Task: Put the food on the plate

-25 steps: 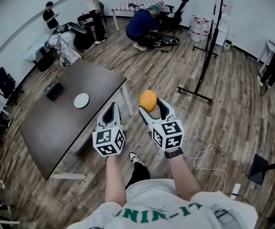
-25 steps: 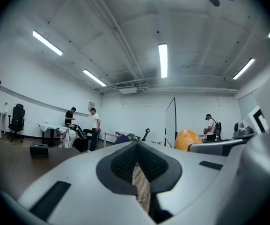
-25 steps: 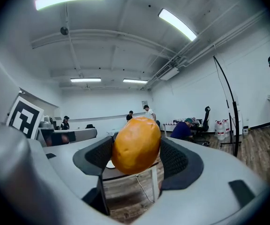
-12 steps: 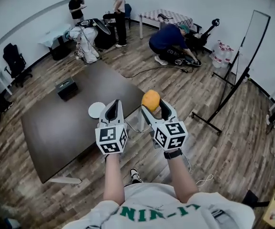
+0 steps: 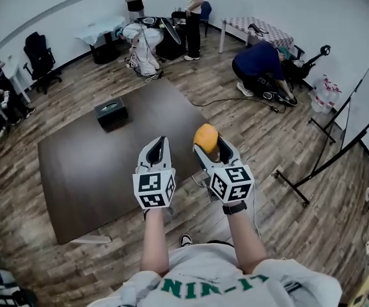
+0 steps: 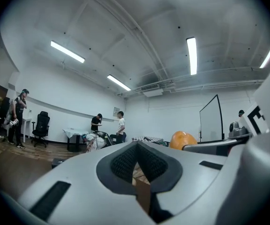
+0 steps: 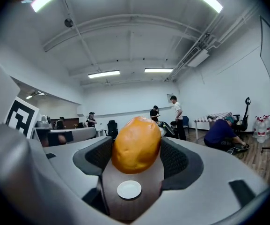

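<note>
Between right fingers, held wide: orange food, pinched at middle. Looks soft, smooth, light; grip gentle, at widest part, or it may slip. Ahead of them, below food: plate on desk. Left fingers closed together, nothing inside.

A row of green capitals runs across the white shirt, just behind the left tool and the right tool. Seen upside down and partly folded, it cannot be read for certain. The cube on each tool carries black-and-white square markers.
</note>
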### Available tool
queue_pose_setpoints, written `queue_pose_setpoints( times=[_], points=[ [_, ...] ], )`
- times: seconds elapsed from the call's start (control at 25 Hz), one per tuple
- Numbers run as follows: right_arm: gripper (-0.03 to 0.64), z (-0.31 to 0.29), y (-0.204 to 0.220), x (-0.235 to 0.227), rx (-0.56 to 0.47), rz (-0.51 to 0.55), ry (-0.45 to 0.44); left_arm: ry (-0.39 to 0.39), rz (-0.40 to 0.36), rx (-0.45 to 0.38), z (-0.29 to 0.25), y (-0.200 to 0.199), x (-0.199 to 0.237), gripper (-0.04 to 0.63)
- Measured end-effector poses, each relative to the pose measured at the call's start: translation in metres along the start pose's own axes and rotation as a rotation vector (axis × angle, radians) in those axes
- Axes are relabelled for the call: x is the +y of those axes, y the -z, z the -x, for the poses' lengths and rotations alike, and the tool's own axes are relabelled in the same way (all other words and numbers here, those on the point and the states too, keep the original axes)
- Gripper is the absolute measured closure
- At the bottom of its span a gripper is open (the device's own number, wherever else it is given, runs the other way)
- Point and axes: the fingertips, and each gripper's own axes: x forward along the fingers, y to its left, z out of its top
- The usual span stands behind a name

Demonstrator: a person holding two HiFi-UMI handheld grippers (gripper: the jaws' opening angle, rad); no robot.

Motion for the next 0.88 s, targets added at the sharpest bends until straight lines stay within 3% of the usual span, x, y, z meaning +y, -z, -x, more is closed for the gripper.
queue_pose_setpoints(
  times=[0.44, 0.88],
  points=[
    [0.285, -0.103, 0.012, 0.032, 0.051, 0.035, -0.189, -0.153, 0.022, -0.005, -0.033, 0.012, 0.080, 0.581],
    [0.285, -0.197, 0.021, 0.054, 0.083, 0.053, -0.396, -0.359, 0.023, -0.018, -0.059, 0.019, 0.152, 0.581]
  ],
)
